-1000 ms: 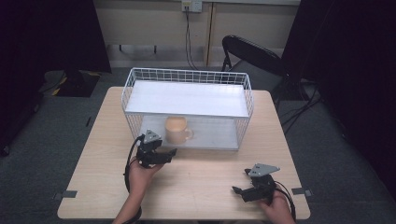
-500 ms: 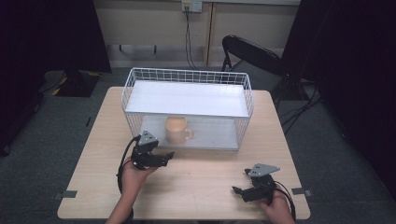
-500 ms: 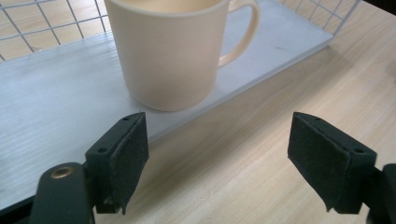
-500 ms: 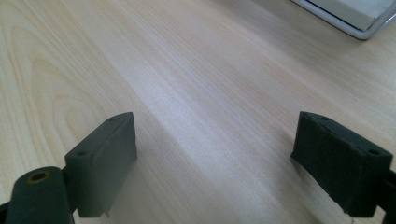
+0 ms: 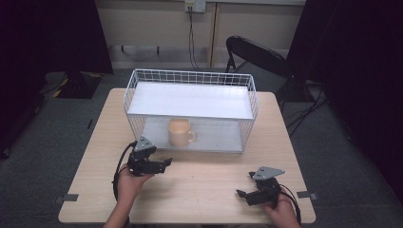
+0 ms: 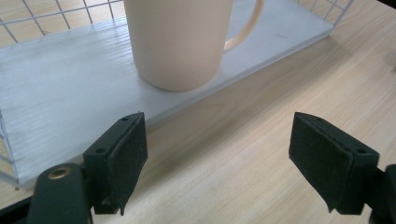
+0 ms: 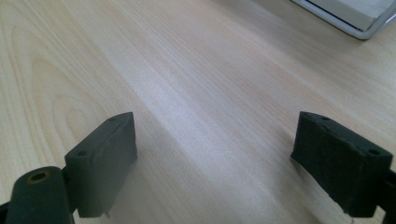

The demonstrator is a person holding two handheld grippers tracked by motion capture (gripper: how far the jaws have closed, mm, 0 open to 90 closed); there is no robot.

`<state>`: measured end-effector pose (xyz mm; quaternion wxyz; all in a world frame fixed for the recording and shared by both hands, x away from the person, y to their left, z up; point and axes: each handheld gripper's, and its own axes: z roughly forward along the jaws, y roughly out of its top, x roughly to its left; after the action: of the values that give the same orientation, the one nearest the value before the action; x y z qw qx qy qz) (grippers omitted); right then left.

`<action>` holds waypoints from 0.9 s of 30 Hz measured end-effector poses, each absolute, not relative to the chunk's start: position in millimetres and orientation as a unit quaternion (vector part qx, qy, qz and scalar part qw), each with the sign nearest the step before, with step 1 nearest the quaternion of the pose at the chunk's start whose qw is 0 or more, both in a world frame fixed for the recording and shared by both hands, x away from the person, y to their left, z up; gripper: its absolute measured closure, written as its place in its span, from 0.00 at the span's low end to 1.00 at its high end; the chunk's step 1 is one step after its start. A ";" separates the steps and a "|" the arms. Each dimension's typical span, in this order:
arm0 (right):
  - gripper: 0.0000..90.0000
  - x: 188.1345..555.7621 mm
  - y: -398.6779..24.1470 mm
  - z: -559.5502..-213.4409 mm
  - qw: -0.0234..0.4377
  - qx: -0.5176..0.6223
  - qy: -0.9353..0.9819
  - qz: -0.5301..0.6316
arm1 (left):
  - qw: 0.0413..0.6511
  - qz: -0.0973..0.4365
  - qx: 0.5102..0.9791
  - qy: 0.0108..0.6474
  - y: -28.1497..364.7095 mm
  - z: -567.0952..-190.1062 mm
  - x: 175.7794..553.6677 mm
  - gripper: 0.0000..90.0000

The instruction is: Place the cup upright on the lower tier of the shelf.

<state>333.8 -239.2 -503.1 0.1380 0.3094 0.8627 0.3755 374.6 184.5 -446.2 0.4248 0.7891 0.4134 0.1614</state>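
Cream mug point(image 5: 179, 132), upright on the lower white shelf point(image 5: 214, 137) of the wire basket rack point(image 5: 190, 76), handle toward the right of the high view. Left gripper point(image 5: 166, 164) just in front, above the wooden table point(image 5: 204, 190), jaws just opened wide, nothing between them. Right gripper point(image 5: 241, 194) well apart near the table's front edge, jaws apart, empty.

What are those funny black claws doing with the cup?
A person sits at a wooden table with a claw-like gripper in each hand. A tan mug stands upright on the lower shelf of a white wire rack. The left gripper is just in front of the mug, its jaws wide apart and just opened, with nothing between them. The right gripper rests open near the table's front edge, away from the mug.
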 end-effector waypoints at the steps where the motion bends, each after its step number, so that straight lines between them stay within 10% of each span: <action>1: 0.14 333.8 -239.2 -503.1 0.138 0.309 0.863 0.376 | 0.424 0.158 0.790 0.413 185.6 -445.9 373.8 0.21; 27: 0.14 333.8 -239.2 -503.1 0.138 0.309 0.863 0.376 | 0.416 0.160 0.791 0.418 219.2 -461.1 353.2 0.22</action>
<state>333.8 -239.2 -503.1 0.1379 0.3095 0.8626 0.3756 353.2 219.2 -461.1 0.4164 0.7913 0.4181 0.1602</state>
